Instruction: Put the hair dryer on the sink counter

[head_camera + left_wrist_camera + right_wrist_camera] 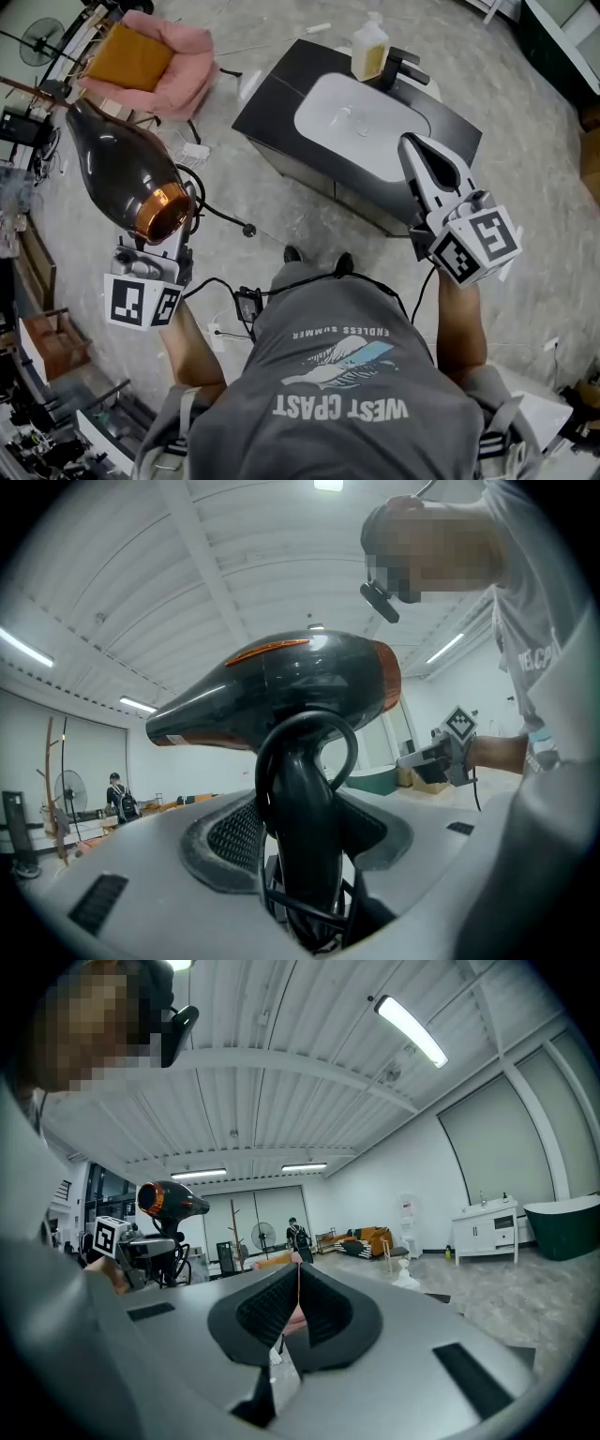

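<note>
The hair dryer [122, 169] is black and glossy with a copper ring at its nozzle. It is held up in the air at the left, well apart from the sink counter [272, 108]. My left gripper [176, 223] is shut on its handle [305, 827], with the cord looped round the handle between the jaws. The dark counter with its white basin [361, 122] stands ahead on the floor. My right gripper [417, 150] hovers over the counter's near right corner, jaws shut and empty [298, 1274]. The right gripper view shows the dryer [169, 1199] off to the left.
A soap bottle [368, 52] and a black faucet [405, 67] stand at the back of the basin. A pink armchair [178, 66] with an orange cushion is at the far left, near a fan [42, 42]. Cables [220, 216] trail across the floor. A wooden box [56, 342] sits at the left.
</note>
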### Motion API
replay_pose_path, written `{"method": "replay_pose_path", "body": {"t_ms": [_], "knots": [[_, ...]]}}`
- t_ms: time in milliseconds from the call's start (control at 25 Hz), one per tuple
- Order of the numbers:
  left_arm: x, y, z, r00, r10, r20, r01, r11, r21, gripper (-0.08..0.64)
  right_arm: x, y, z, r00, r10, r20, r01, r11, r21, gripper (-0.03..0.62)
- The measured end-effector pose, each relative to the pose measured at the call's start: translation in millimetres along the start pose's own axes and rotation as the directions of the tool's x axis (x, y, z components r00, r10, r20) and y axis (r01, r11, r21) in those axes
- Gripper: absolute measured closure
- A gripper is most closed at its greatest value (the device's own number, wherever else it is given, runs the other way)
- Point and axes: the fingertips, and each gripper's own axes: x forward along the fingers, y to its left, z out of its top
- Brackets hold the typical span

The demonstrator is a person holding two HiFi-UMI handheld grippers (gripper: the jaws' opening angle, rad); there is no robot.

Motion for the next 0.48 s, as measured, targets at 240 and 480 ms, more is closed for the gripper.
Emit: {"method": "replay_pose_path", "body": {"t_ms": [240, 480], "knots": [[15.2, 7.6, 7.3, 0.999, -0.032, 0.032, 0.032, 0.999, 0.003, 0.318, -0.4, -1.6, 0.5, 0.999, -0.037, -0.008, 0.037, 0.999, -0.003, 0.565], [40.2, 18.4, -0.5, 0.995, -0.087, 0.058, 0.088, 0.996, -0.01, 0.318, -4.6, -7.8, 1.4, 0.994, -0.109, 0.004, 0.109, 0.994, -0.015, 0.565]]}}
